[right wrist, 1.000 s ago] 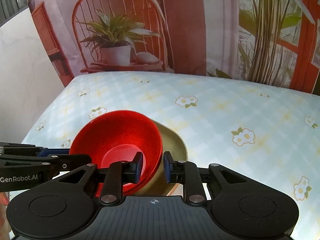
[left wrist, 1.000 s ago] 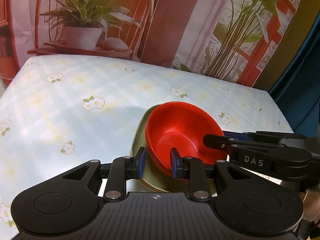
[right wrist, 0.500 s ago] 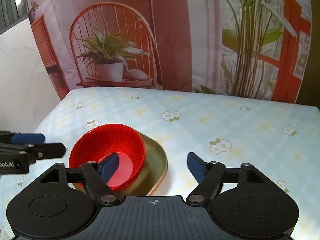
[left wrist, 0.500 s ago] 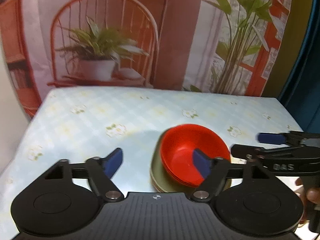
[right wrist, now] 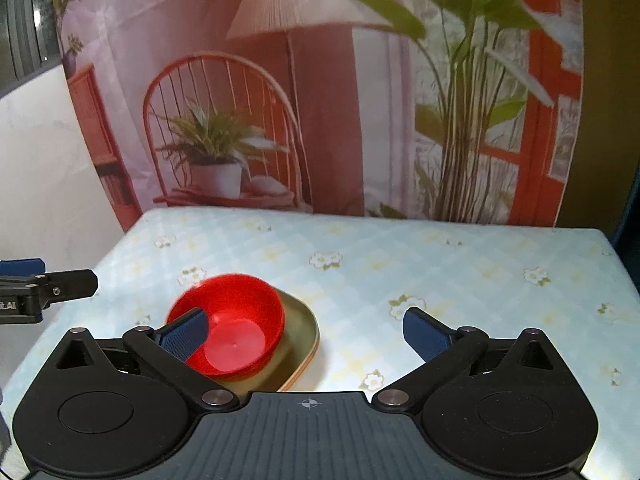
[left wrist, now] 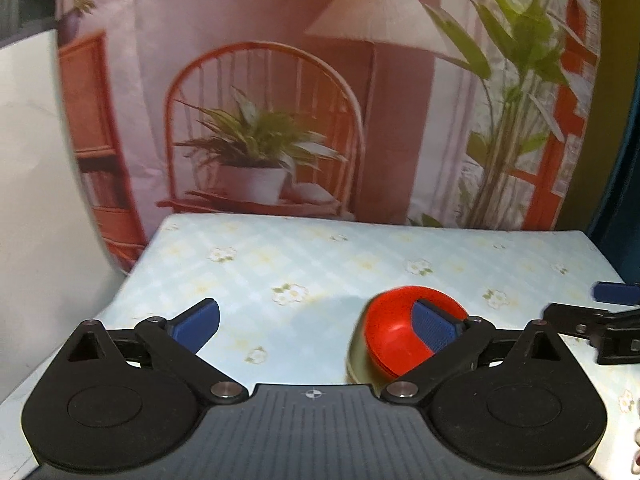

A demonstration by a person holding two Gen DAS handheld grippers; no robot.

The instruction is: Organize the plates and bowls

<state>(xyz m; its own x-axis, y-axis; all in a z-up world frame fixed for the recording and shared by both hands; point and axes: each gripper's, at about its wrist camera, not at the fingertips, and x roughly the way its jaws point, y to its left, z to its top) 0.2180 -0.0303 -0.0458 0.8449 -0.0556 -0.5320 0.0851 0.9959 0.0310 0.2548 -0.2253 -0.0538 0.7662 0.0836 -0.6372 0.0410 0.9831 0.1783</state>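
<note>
A: From the left wrist, how does it stand?

B: The left gripper (left wrist: 316, 322) has just been opening; its jaws are spread wide with nothing between them. The red bowls (left wrist: 394, 338) sit stacked on a tan plate (left wrist: 356, 368), just ahead of its right finger, which covers part of them. The plate is mostly hidden by the gripper body. Bare tablecloth (left wrist: 304, 256) runs ahead and leftward to the table's far edge.

A: And the right wrist?

B: The right gripper (right wrist: 306, 330) has also just been opening, jaws wide, nothing held. The bowls (right wrist: 236, 328) lie ahead, behind its left finger, on the plate (right wrist: 304, 328), whose near edge is cut off. Open cloth (right wrist: 460, 272) lies ahead and rightward. The left gripper's tip (right wrist: 48, 286) shows at the far left, blurred.
</note>
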